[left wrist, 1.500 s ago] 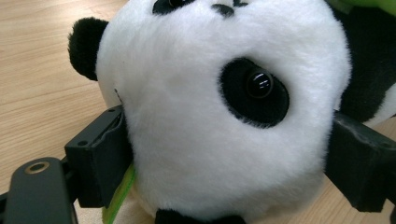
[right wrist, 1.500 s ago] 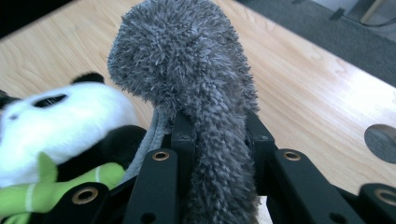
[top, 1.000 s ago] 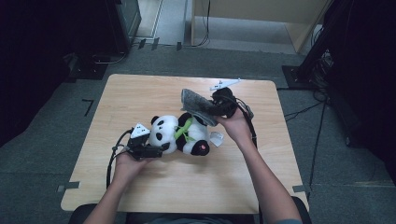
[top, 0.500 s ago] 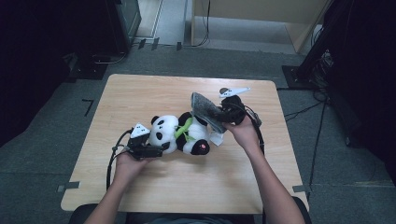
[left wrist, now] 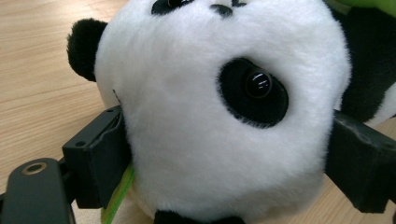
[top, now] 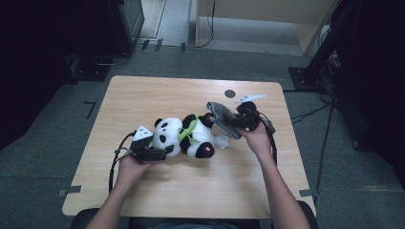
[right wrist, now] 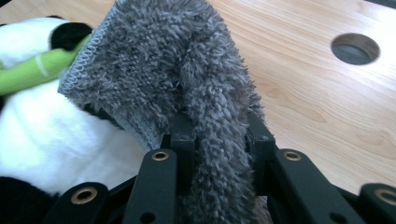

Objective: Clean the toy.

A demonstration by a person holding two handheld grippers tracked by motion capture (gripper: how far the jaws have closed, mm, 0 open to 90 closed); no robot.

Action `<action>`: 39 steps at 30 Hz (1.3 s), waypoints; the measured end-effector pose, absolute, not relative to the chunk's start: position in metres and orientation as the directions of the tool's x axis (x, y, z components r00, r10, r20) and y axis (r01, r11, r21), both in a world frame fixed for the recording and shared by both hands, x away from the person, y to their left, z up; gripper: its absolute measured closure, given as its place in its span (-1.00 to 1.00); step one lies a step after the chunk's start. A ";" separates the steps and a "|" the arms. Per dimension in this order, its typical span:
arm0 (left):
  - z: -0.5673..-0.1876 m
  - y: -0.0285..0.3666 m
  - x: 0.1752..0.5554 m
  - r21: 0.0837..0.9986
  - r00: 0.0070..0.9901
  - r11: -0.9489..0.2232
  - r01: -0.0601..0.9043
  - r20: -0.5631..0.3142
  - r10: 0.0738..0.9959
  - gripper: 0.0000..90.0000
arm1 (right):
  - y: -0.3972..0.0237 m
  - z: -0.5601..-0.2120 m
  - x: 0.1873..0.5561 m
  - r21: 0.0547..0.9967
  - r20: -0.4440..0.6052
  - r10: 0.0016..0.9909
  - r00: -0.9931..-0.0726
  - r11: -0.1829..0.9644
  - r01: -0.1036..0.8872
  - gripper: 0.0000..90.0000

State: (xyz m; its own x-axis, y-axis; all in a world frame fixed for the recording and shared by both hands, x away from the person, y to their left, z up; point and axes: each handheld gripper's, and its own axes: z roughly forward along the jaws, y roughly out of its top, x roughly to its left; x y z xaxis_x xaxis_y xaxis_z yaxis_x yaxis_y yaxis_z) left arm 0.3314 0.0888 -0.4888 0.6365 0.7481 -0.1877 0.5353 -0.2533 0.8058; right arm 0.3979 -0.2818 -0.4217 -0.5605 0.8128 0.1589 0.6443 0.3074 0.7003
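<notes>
our left gripper (top: pixel 160 153) has its jaws clamped on either side of the plush panda's (top: pixel 186 136) white head, seen close up in the left gripper view with one black jaw at each cheek (left wrist: pixel 224 116). our right gripper (top: pixel 239 125) is pinched shut on a fold of a fuzzy grey cloth (top: pixel 220 118); in the right gripper view the cloth (right wrist: pixel 187 79) bunches up between the two black jaws and droops over toward the panda's body (right wrist: pixel 56 140).

the panda lies on its side near the middle of the wooden table (top: pixel 157 95), head toward our left, a green strap (top: pixel 187 133) around its neck. the cloth is lifted just beside the panda's feet end, its free edge reaching over the toy's upper paw.

we judge that we are in the middle of wiping or covering the toy: one gripper steadies the head while the other brings the cloth in. the next move likely calls for lowering the cloth onto the panda's body and drawing it across, keeping the head pinned so that the toy does not roll.

a small white tag (top: pixel 220 141) sticks out by the panda's lower side; any print on it is too small to read. a round hole (top: pixel 230 93) sits in the tabletop beyond. we see no legible brand or writing anywhere.
</notes>
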 end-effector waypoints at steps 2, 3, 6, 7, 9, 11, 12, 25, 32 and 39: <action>-0.489 0.089 0.331 0.806 0.638 -0.256 0.534 -0.186 0.748 -0.78 | -0.286 -0.419 0.398 0.708 0.155 0.820 -0.551 0.297 0.641 0.60; -0.489 0.089 0.331 0.806 0.638 -0.256 0.534 -0.185 0.747 -0.78 | -0.289 -0.417 0.398 0.719 0.155 0.821 -0.550 0.288 0.632 0.60; -0.489 0.089 0.331 0.808 0.643 -0.260 0.529 -0.182 0.744 -0.79 | -0.294 -0.409 0.397 0.739 0.169 0.824 -0.541 0.257 0.623 0.60; -0.490 0.089 0.331 0.809 0.642 -0.257 0.529 -0.183 0.744 -0.79 | -0.295 -0.405 0.397 0.743 0.170 0.825 -0.540 0.252 0.620 0.60; -0.490 0.089 0.330 0.812 0.642 -0.255 0.525 -0.181 0.745 -0.80 | -0.294 -0.396 0.396 0.765 0.176 0.818 -0.547 0.236 0.599 0.60; -0.491 0.089 0.330 0.816 0.645 -0.254 0.519 -0.178 0.743 -0.81 | -0.290 -0.388 0.394 0.782 0.170 0.807 -0.566 0.239 0.575 0.60; -0.491 0.089 0.329 0.819 0.646 -0.254 0.514 -0.176 0.743 -0.81 | -0.286 -0.384 0.394 0.787 0.164 0.801 -0.576 0.245 0.566 0.60; -0.491 0.088 0.328 0.819 0.640 -0.254 0.514 -0.169 0.750 -0.82 | -0.233 -0.390 0.395 0.781 0.141 0.725 -0.675 0.338 0.526 0.57; -0.490 0.088 0.330 0.812 0.634 -0.252 0.527 -0.177 0.753 -0.82 | -0.238 -0.405 0.396 0.789 0.151 0.731 -0.665 0.316 0.527 0.56; -0.490 0.088 0.330 0.812 0.635 -0.252 0.527 -0.179 0.752 -0.82 | -0.252 -0.411 0.398 0.755 0.188 0.752 -0.632 0.301 0.582 0.56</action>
